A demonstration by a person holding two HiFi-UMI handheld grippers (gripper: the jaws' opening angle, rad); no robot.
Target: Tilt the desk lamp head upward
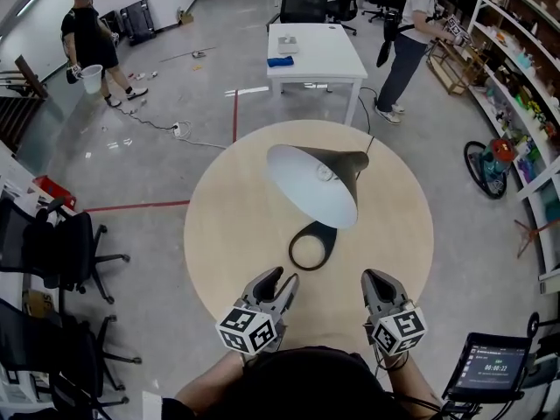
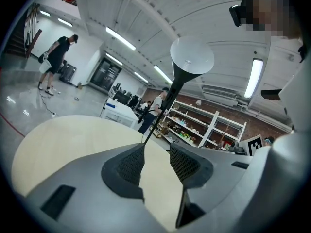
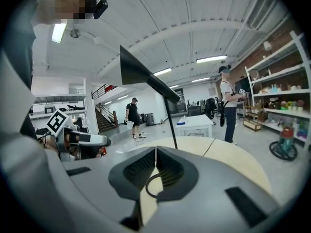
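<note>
A desk lamp stands mid-table on the round wooden table [image 1: 229,226]. Its dark cone head [image 1: 319,182] shows a white inside and a bulb, facing left and towards me. A thin stem runs down to the black ring base [image 1: 312,245]. My left gripper [image 1: 282,276] hovers near the table's front edge, just left of the base, jaws apart and empty. My right gripper [image 1: 375,276] is to the right of the base, shut on nothing. The left gripper [image 2: 156,147] looks up at the lamp head [image 2: 192,57]. In the right gripper view the gripper [image 3: 155,149] sits below the lamp head [image 3: 138,71].
A white table [image 1: 315,55] stands beyond the round one. A person with a bucket [image 1: 90,46] is at far left, another person [image 1: 411,38] by the shelves [image 1: 525,86] on the right. Office chairs [image 1: 61,252] stand left, a tablet [image 1: 490,367] at lower right.
</note>
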